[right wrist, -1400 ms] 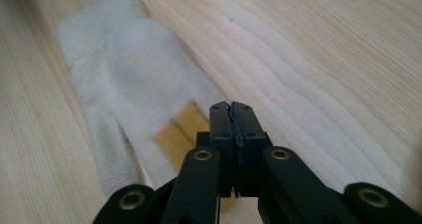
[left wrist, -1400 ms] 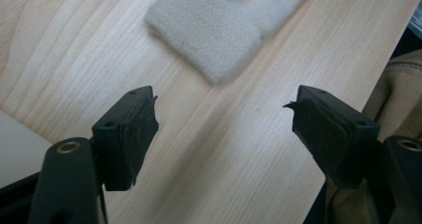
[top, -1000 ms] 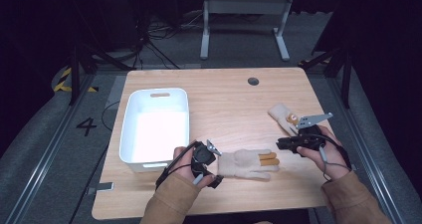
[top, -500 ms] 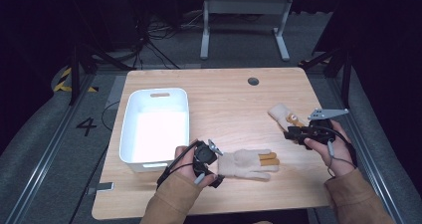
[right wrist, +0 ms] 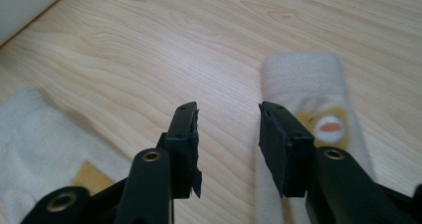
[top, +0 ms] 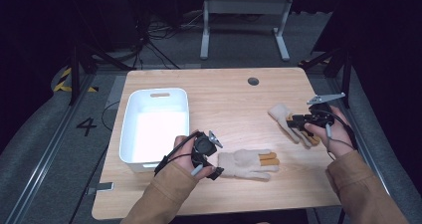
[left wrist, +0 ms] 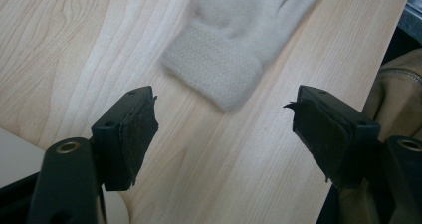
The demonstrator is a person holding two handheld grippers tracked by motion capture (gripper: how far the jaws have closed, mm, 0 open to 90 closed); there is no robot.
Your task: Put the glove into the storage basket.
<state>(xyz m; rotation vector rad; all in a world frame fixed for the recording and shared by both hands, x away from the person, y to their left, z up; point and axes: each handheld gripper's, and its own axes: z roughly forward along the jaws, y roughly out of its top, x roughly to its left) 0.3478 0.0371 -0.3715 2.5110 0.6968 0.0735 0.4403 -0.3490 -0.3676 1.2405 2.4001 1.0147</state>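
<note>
The left gripper (top: 213, 170) was seen at about 7 o'clock on the table (top: 224, 92), its jaws spread wide with nothing between them; in the left gripper view the pads (left wrist: 142, 127) stood well apart over bare wood, and the cuff of the near glove (left wrist: 234, 50) lay just beyond them, untouched. The right gripper (top: 293, 122) was held at about 3 o'clock, its jaws roughly half parted and just opened further; no thing was gripped. In the right gripper view the pads (right wrist: 189, 144) hung over bare wood, with the far glove (right wrist: 311, 109) lying just beside and partly under the right-hand jaw; whether it was touched could not be told. On that glove an orange-and-white patch was seen, but no lettering could be read. The near glove (top: 247, 163), at about 6 o'clock, showed orange fingertips. The bin (top: 132, 129) stood at about 9 o'clock, just beside the left hand. A "4" (top: 86, 127) was painted on the floor at 9 o'clock, beyond the table.
</note>
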